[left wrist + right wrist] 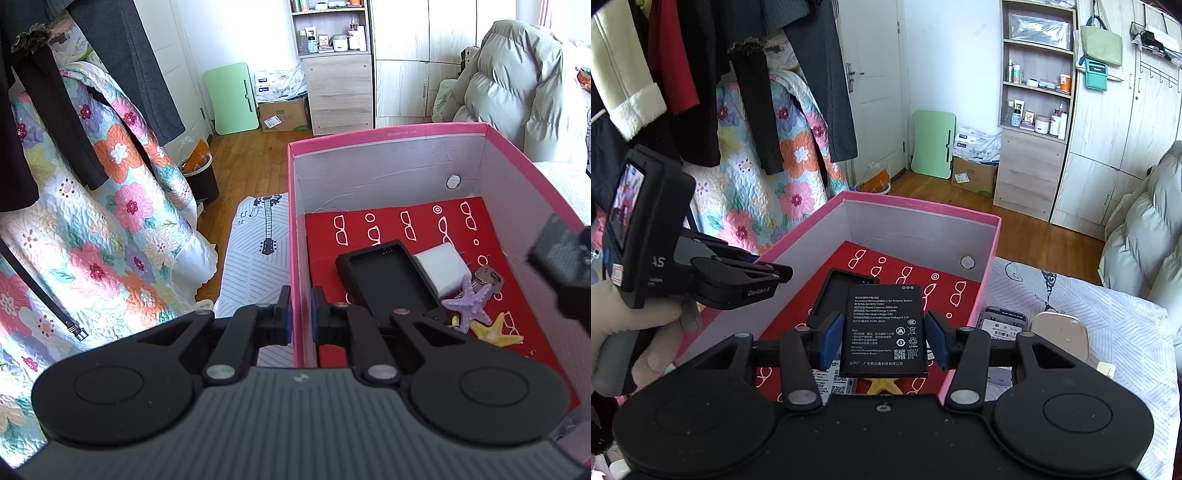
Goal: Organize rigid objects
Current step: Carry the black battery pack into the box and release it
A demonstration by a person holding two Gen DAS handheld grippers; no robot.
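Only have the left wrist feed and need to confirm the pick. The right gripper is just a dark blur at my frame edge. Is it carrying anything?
Observer: Yes. The right gripper grips a black battery between its blue pads, label up, above the pink box.
Operator: Anything outside the box on that side?
Observer: Two things on the bedsheet beside the box's right wall: a grey labelled device and a white rounded case.
Operator: What's holding my gripper?
Observer: A light-gloved hand holds the left gripper.
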